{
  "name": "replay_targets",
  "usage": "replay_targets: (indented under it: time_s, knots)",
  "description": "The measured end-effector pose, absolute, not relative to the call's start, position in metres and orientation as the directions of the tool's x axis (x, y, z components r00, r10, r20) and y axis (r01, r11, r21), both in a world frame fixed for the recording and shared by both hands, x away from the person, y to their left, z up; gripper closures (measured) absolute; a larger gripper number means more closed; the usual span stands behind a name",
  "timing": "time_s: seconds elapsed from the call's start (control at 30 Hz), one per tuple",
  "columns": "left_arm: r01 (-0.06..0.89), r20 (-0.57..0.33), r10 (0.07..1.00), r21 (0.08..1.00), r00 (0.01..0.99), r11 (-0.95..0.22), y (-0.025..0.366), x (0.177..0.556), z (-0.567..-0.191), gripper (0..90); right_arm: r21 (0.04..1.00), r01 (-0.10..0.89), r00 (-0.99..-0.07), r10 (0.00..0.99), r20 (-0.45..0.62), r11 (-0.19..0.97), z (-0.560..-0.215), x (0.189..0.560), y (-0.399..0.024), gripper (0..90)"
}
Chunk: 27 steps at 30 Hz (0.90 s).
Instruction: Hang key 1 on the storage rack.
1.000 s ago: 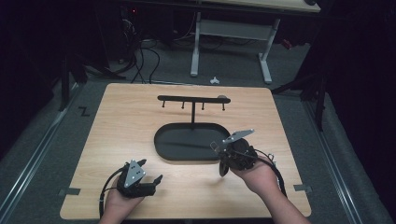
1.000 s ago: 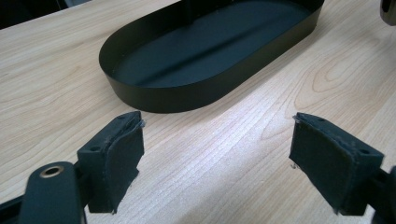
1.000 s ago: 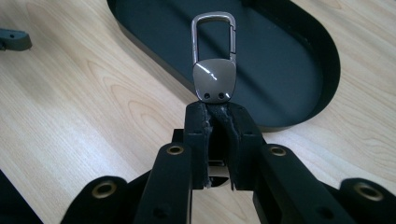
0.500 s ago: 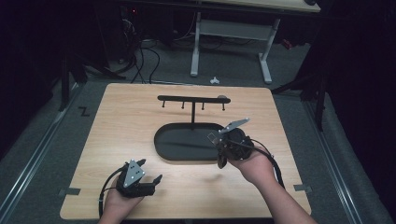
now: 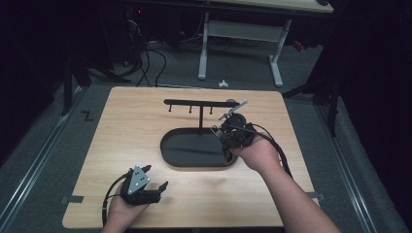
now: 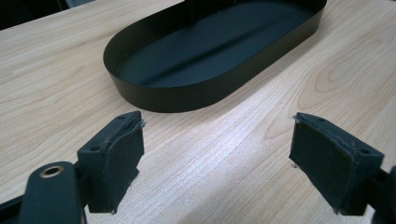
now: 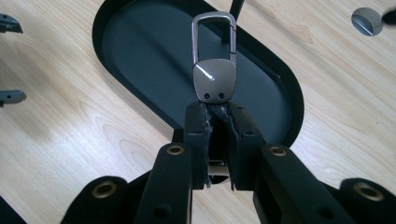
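Right gripper view: the right gripper (image 7: 217, 109) clenches one metal key clip (image 7: 214, 58), which sticks out past the jaw tips at frame centre, above one black oval tray (image 7: 140, 60). In the left gripper view, the left gripper (image 6: 215, 154) is released with nothing between the jaws, the tray in the upper half. No writing is readable. In the high view, one hook rack (image 5: 194, 103) stands on the tray.

Your tabletop (image 5: 136, 126) shows pale wood grain; the oval tray (image 5: 194, 150) and its hook stand (image 5: 200, 103) are matte black; the key clip (image 7: 214, 70) you hold is brushed grey metal; both hand-held grippers wear black pads
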<state>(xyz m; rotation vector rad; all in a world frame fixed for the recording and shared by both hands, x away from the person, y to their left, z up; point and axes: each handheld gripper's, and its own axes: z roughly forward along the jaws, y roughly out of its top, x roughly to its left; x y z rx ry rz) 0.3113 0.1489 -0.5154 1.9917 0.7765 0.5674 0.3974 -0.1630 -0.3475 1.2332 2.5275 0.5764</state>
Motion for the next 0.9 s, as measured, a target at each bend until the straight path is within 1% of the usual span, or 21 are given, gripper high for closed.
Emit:
replay_targets:
  time_s: [0.13,0.27,0.6,0.9]
  knots:
    - [0.303,0.084,0.710,0.865,0.699,-0.401,0.149,0.312,-0.515,17.9,0.459,0.687,-0.602,0.795,-0.073,0.563,-0.342,0.404,-0.157,80.6]
    - [0.303,0.082,0.710,0.866,0.699,-0.399,0.150,0.312,-0.515,17.9,0.463,0.692,-0.581,0.808,-0.098,0.554,-0.338,0.414,-0.151,80.5]
    - [0.305,0.083,0.708,0.863,0.702,-0.403,0.150,0.312,-0.516,17.9,0.475,0.698,-0.559,0.822,-0.108,0.537,-0.332,0.428,-0.149,80.5]
    - [0.305,0.081,0.703,0.861,0.707,-0.407,0.150,0.311,-0.516,17.9,0.477,0.702,-0.544,0.831,-0.119,0.528,-0.336,0.439,-0.146,80.5]
